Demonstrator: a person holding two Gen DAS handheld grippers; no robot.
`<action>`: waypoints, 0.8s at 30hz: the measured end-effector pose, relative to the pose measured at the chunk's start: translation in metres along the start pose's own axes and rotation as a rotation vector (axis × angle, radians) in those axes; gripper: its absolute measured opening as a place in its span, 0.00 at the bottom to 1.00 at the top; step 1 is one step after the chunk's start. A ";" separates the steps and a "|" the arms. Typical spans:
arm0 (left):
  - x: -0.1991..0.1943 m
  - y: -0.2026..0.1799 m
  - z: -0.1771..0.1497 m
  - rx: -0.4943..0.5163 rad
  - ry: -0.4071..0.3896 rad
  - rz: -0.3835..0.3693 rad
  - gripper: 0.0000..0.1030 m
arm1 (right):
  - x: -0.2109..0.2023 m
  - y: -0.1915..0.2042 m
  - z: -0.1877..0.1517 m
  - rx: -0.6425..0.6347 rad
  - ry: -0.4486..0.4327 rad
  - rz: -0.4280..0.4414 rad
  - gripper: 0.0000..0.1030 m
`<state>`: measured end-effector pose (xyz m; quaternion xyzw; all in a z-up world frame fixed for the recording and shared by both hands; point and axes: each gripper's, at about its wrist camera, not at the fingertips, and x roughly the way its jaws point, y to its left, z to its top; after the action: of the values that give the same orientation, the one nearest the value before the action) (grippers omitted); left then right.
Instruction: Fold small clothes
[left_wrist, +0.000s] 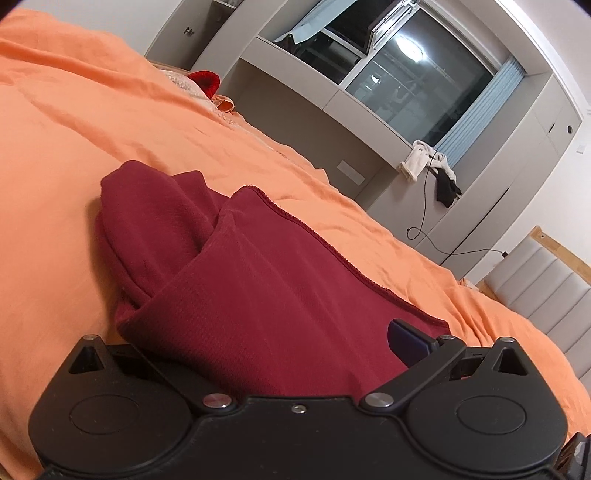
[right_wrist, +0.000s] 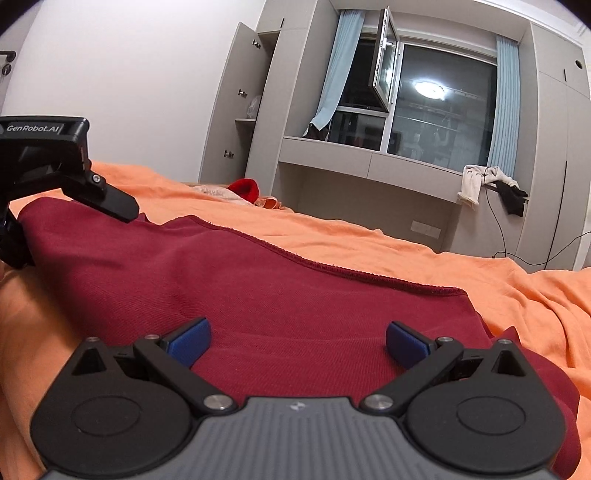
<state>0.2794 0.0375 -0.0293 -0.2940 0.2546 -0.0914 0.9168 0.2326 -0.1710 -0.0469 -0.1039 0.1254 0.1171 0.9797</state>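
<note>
The dark red knit garment (left_wrist: 266, 280) lies on the orange bedsheet (left_wrist: 74, 155) that covers the bed, filling the lower middle of both views. It is a single piece, and in the left wrist view one bunched fold of it rises at centre left, with a stitched hem running diagonally toward the lower right.

The left gripper (left_wrist: 295, 354) sits at the bottom of its own frame with cloth heaped over its middle. Only one blue-padded finger shows there, at lower right, while the other is buried under fabric; whether the fingers are spread or pinching the cloth cannot be told. In the right wrist view the same gripper appears at the upper left edge, its black body labelled "GenRobot.AI", one dark finger resting over the garment's far corner.

The right gripper (right_wrist: 298, 341) is at the bottom of its frame, its two blue-padded fingers spread wide apart with flat red cloth between them, gripping nothing.

At the far edge of the bed lies one bright red knit item (right_wrist: 245, 188). Beyond it stands a grey built-in desk (right_wrist: 369, 162) beneath a dark window (right_wrist: 443, 107) flanked by two pale blue curtains. One white cloth (right_wrist: 471, 184) and one black cloth (right_wrist: 511, 197) hang off the desk's right end.
</note>
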 end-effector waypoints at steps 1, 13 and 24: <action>0.000 0.000 0.000 -0.002 0.000 -0.002 0.99 | 0.000 0.000 0.000 0.001 -0.002 0.000 1.00; 0.001 -0.015 -0.011 0.113 -0.056 0.100 0.99 | -0.003 0.000 -0.002 0.011 -0.007 0.001 1.00; -0.003 -0.017 -0.008 0.069 -0.164 0.200 0.81 | -0.015 -0.013 0.007 0.019 0.050 0.071 1.00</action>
<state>0.2719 0.0207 -0.0238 -0.2419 0.2034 0.0160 0.9486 0.2229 -0.1847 -0.0339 -0.0929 0.1544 0.1482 0.9724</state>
